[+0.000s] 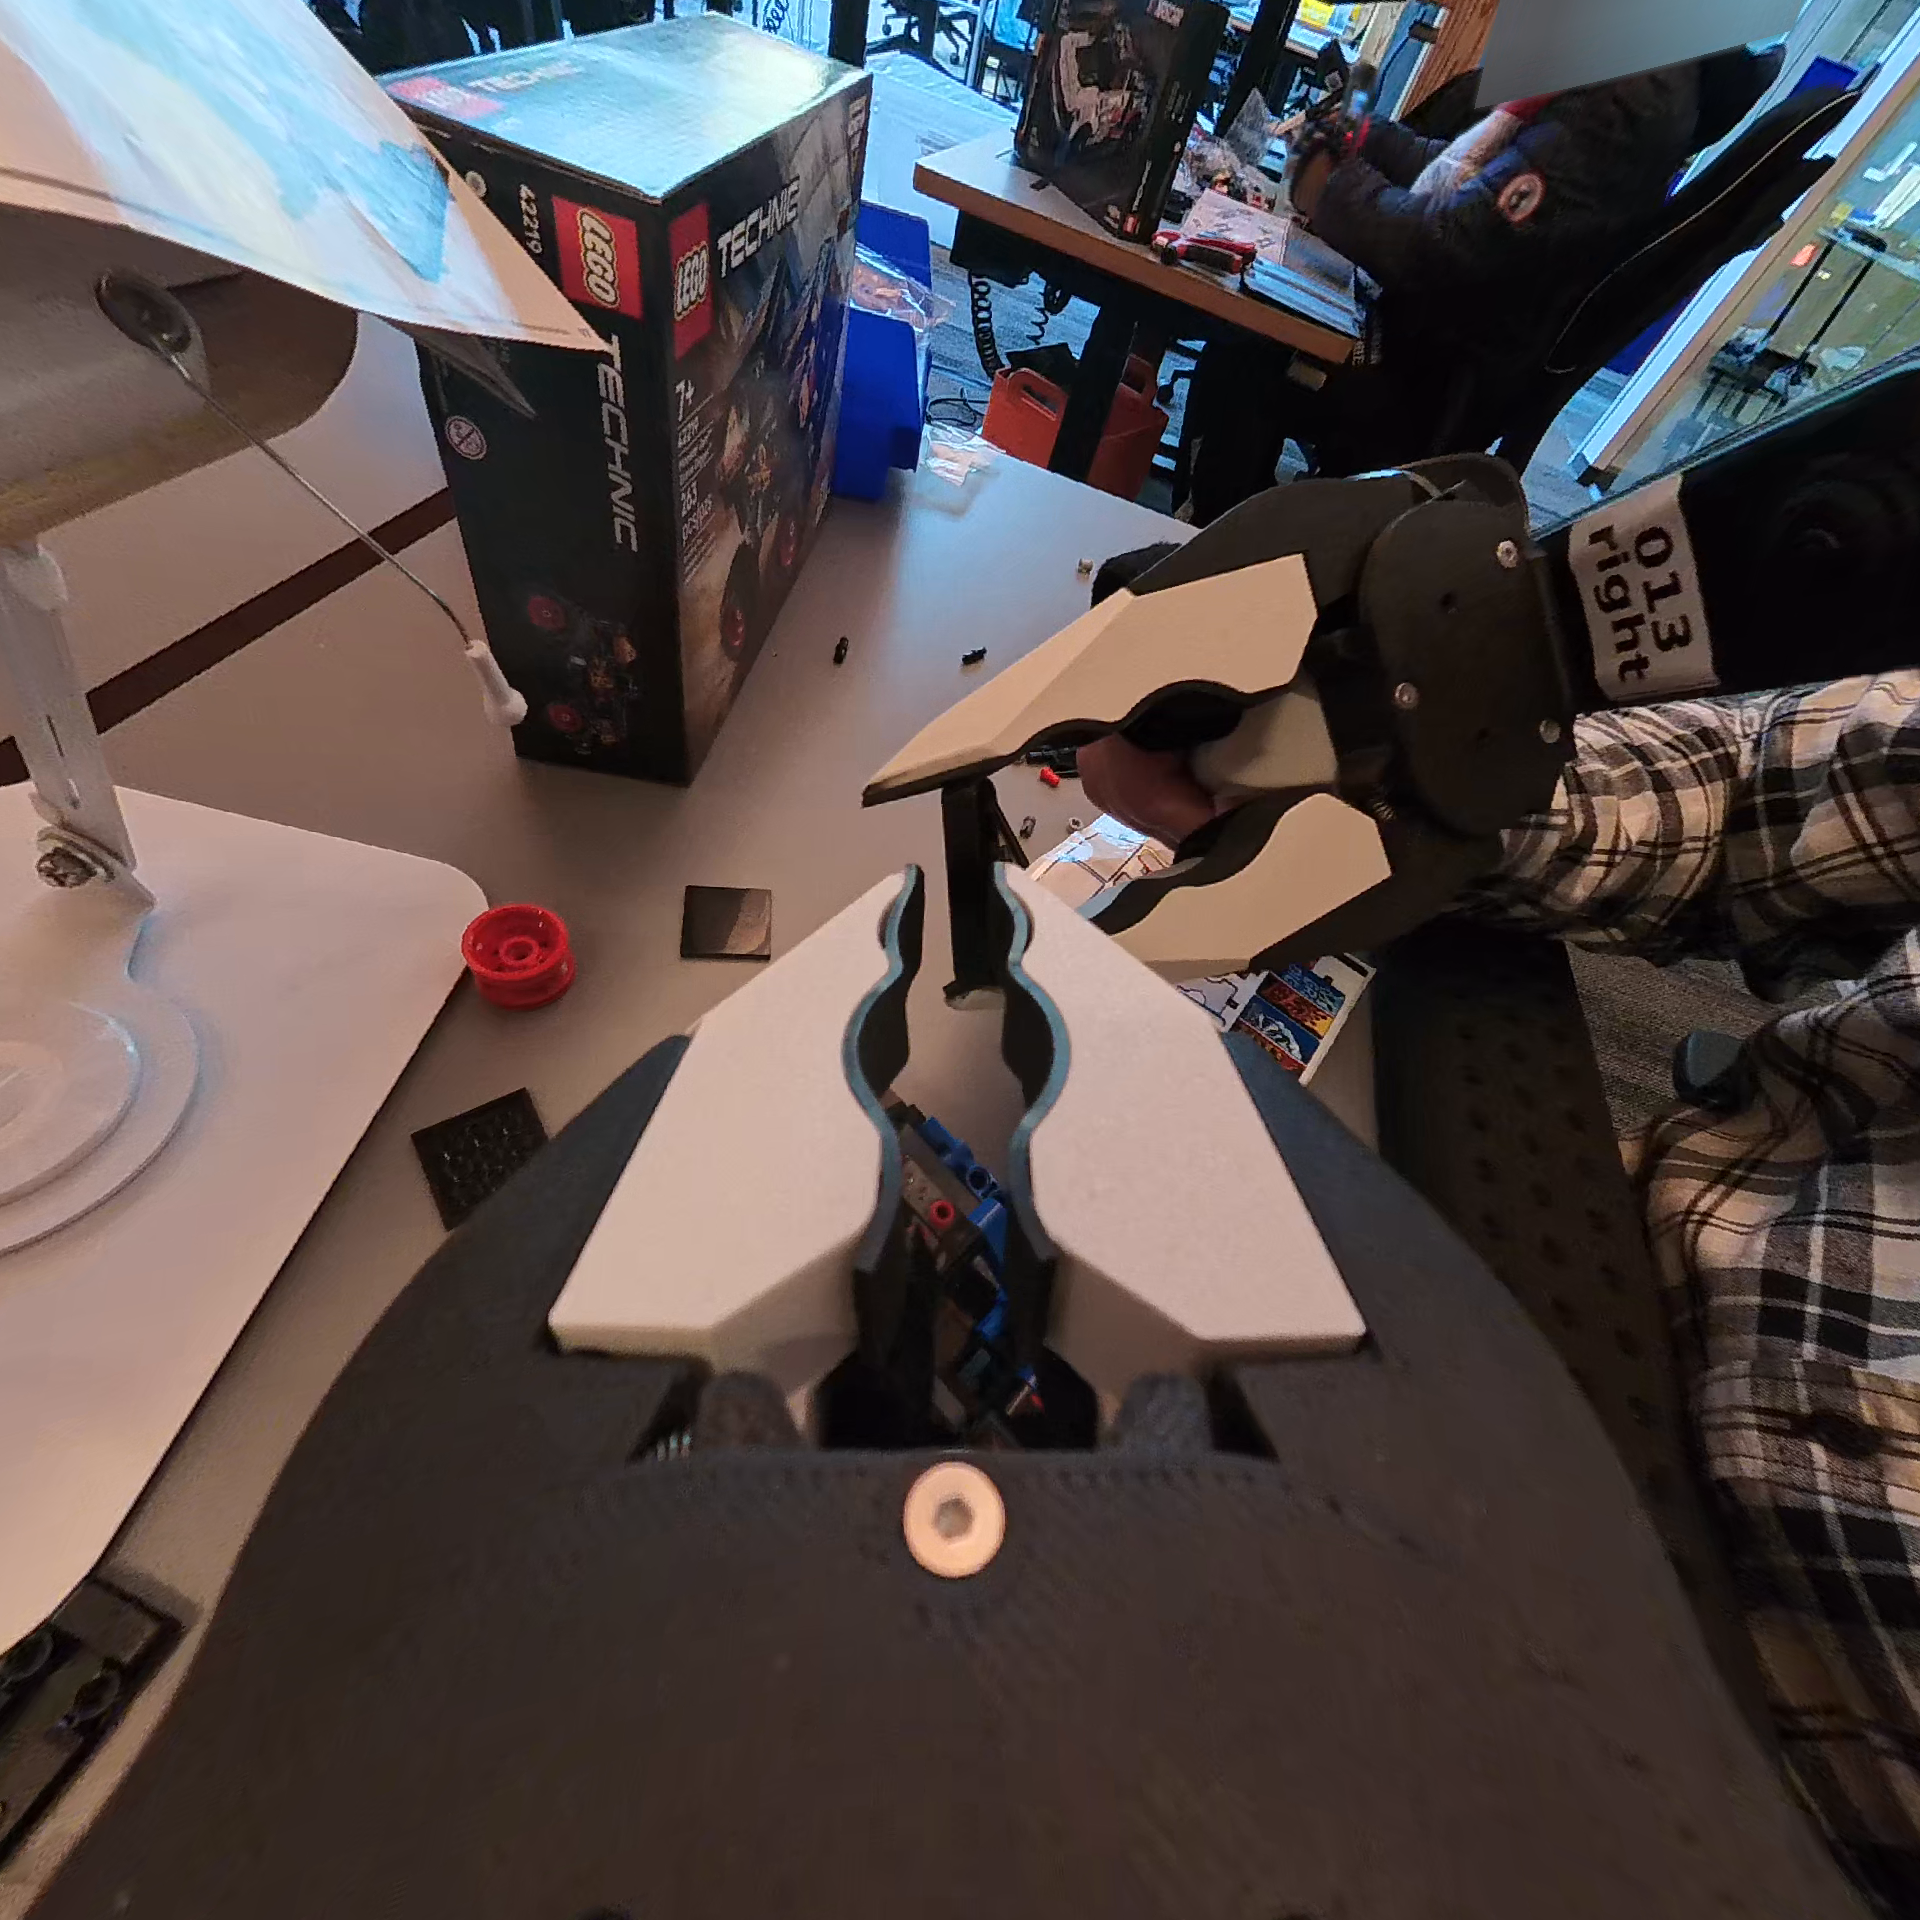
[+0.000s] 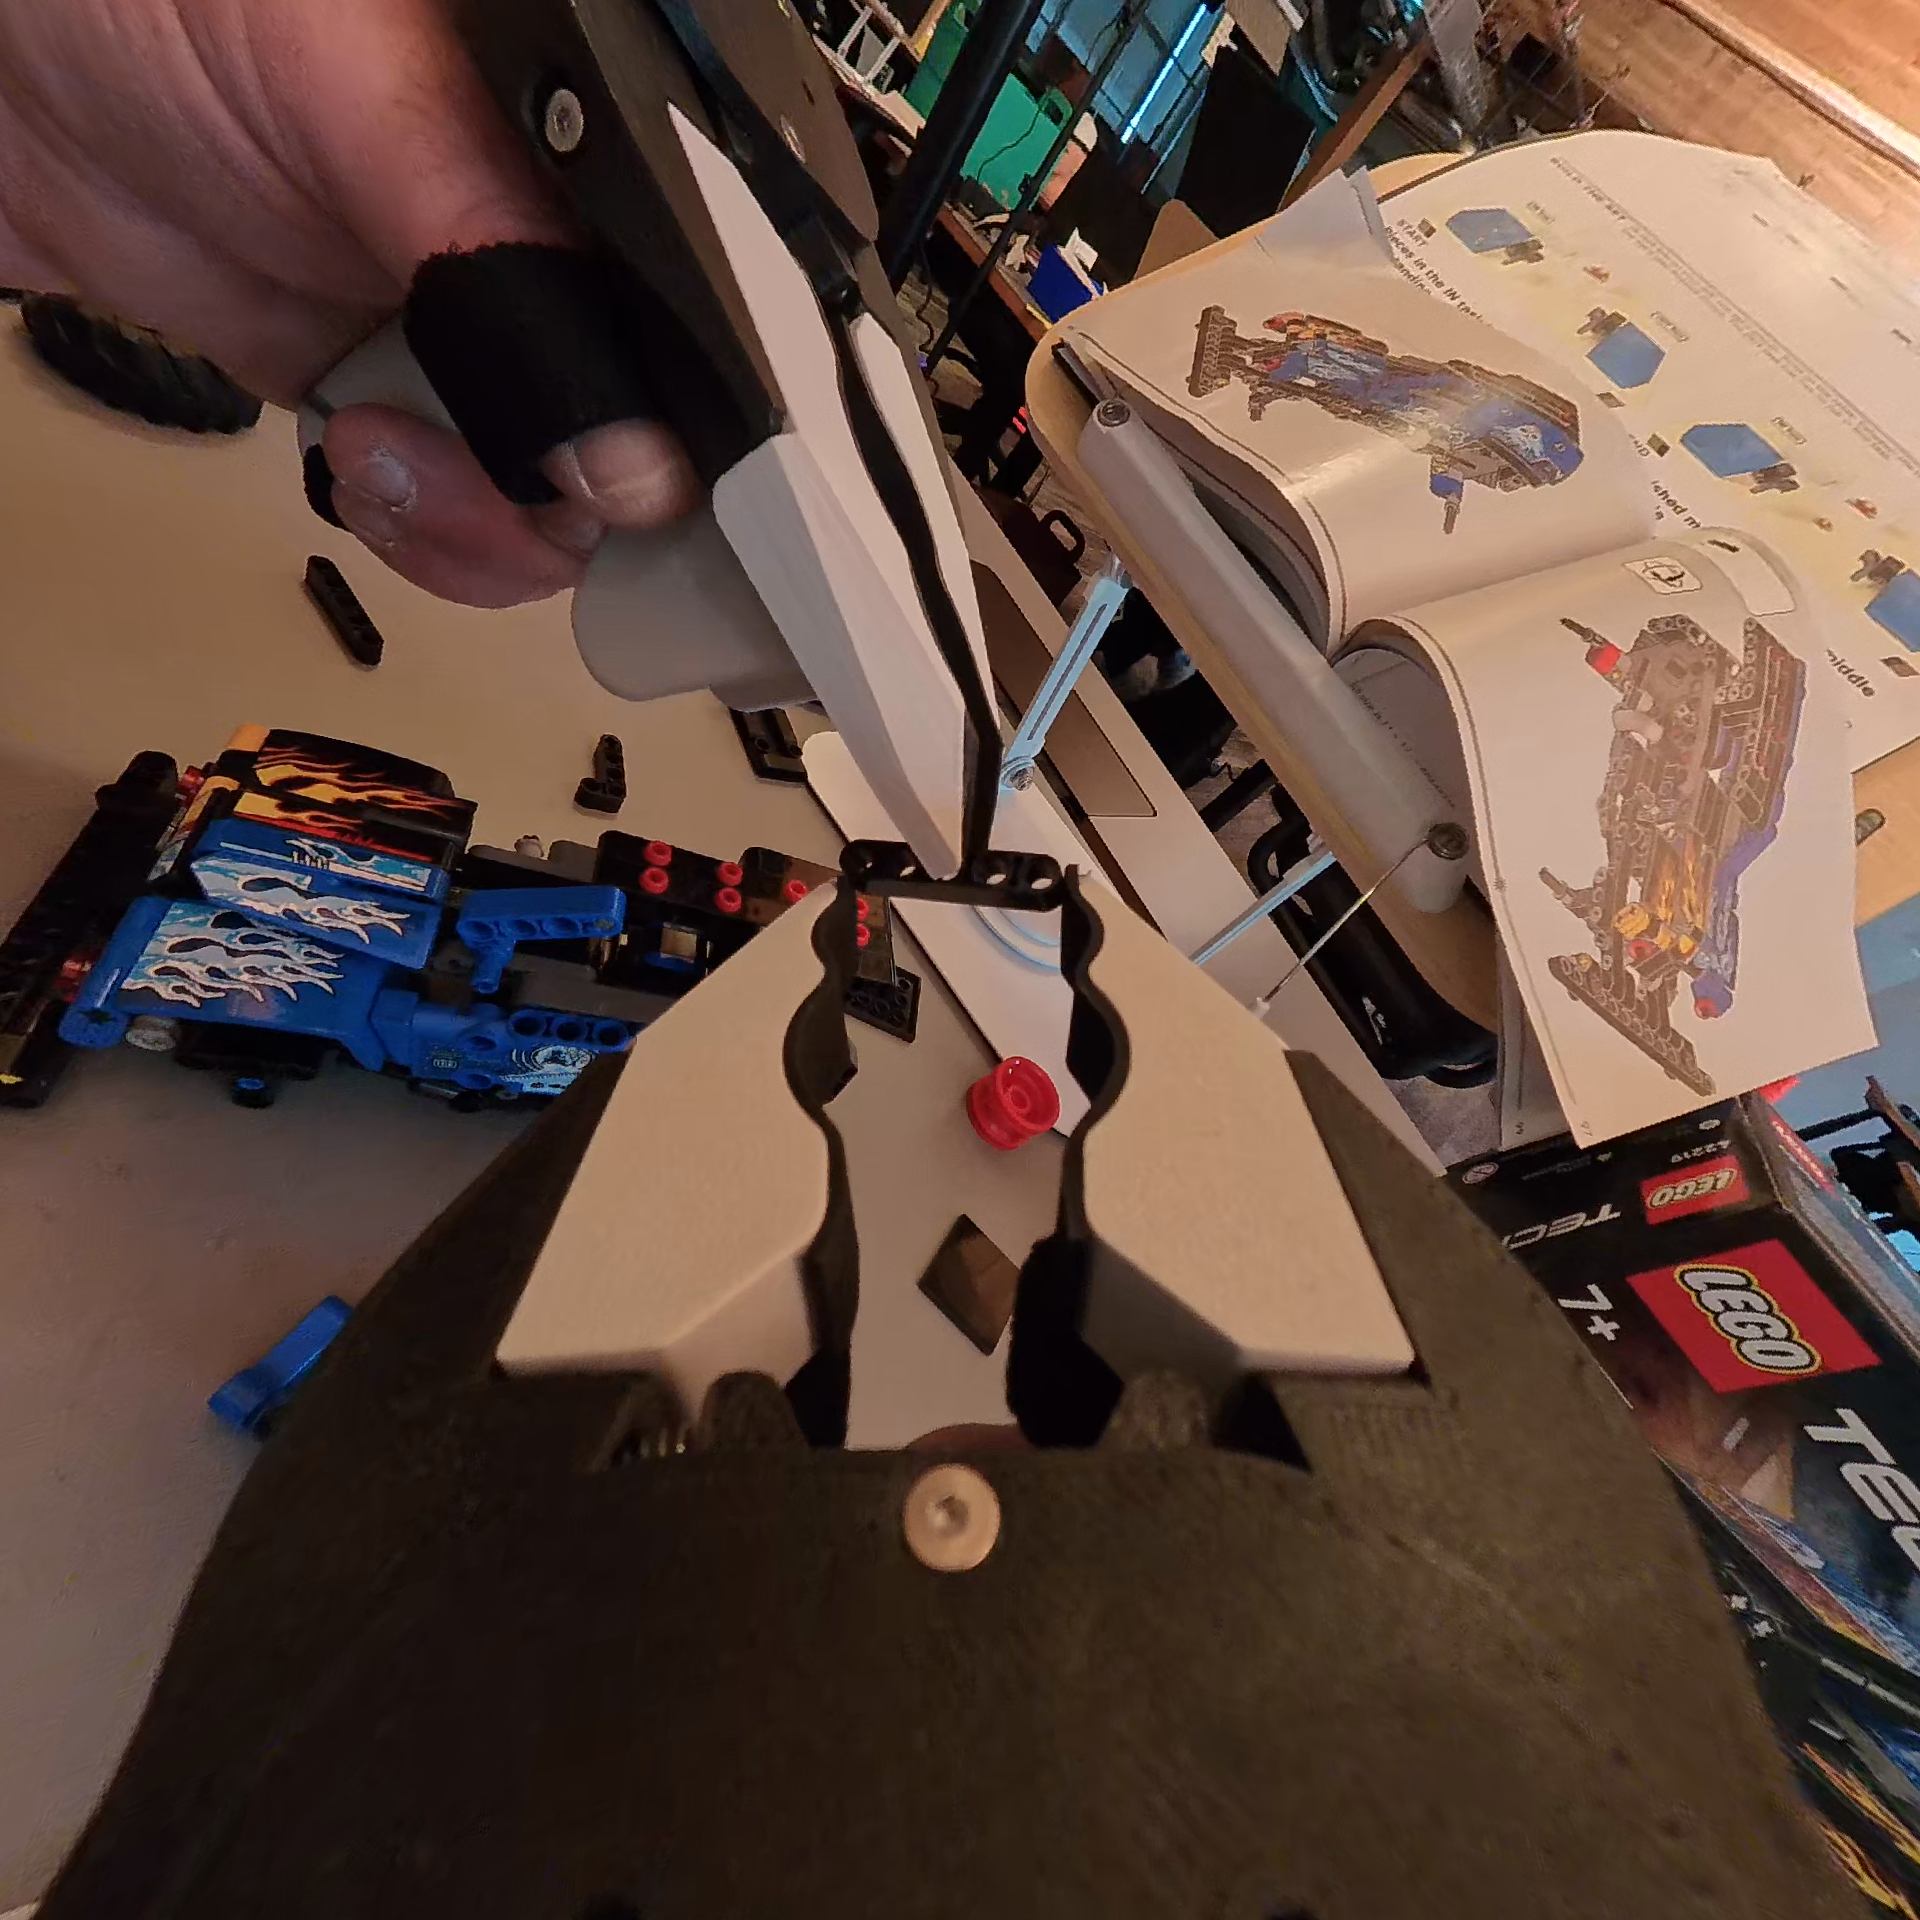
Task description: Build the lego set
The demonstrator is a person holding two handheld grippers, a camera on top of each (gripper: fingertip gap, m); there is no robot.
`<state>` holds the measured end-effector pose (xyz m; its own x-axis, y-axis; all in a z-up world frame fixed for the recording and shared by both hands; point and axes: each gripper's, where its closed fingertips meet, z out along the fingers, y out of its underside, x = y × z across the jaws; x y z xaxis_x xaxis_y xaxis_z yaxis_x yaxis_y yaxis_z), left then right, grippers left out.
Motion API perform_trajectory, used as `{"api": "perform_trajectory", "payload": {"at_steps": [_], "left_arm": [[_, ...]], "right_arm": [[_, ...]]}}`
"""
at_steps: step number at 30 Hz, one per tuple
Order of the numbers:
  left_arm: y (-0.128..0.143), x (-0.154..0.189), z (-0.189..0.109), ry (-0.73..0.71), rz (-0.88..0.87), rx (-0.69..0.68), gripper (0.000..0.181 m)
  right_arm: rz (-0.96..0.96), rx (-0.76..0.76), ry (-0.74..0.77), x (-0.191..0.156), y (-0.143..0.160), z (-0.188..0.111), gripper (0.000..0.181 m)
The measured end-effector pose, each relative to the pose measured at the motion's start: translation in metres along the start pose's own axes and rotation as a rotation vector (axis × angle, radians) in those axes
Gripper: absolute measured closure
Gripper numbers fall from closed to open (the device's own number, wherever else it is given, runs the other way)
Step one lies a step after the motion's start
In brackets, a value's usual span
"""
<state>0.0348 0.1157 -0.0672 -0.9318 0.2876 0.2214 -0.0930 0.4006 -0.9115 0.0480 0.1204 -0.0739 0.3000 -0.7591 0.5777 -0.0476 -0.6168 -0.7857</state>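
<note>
step: passing black beam (image 2: 951, 873) between grippers above red wheel (image 2: 1011, 1101) | left gripper (image 1: 961, 914) fingers clamped on beam | right gripper (image 2: 951, 904) fingers clamped on beam too | next: likely one releases

The left hand-held gripper (image 1: 961, 914) has matt, fine-grained white plastic fingers (image 1: 769, 1101) on a rough, layered black printed body, with one shiny metal screw. The right hand-held gripper (image 2: 951, 883) looks the same. The black beam (image 2: 951, 873) between them is smooth plastic with a slight sheen. The red wheel hub (image 1: 517, 954) on the tabletop (image 1: 312, 644) is glossy plastic; the tabletop itself is smooth and matt. The far box (image 1: 665, 416) is glossy printed cardboard. The instruction booklet (image 2: 1538, 582) is thin, curling paper. The sleeve (image 1: 1745, 790) at right is soft checked cloth.
</note>
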Motion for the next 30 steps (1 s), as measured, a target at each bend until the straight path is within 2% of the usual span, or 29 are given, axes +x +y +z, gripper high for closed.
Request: {"api": "perform_trajectory", "payload": {"at_steps": [17,18,19,23,25,30], "left_arm": [[0.001,-0.004,-0.004,0.039,0.026,0.031,0.165],[0.002,-0.006,-0.004,0.028,0.032,0.025,0.164],[0.002,-0.009,-0.005,0.015,0.036,0.024,0.164],[-0.004,-0.008,-0.010,0.026,0.030,0.057,0.168],[-0.001,-0.008,-0.008,0.018,0.043,0.039,0.172],[0.002,-0.002,-0.003,0.033,0.075,0.018,0.181]], "right_arm": [[-0.020,-0.005,-0.024,0.000,0.000,-0.003,0.145],[-0.024,-0.009,-0.014,0.004,0.001,-0.005,0.171],[-0.029,-0.002,-0.020,0.007,0.001,-0.007,0.174],[0.014,-0.042,-0.023,0.028,0.010,-0.017,0.175],[0.040,-0.046,-0.022,0.044,0.013,-0.027,0.181],[0.194,0.024,-0.082,0.071,0.008,-0.067,0.181]]}}
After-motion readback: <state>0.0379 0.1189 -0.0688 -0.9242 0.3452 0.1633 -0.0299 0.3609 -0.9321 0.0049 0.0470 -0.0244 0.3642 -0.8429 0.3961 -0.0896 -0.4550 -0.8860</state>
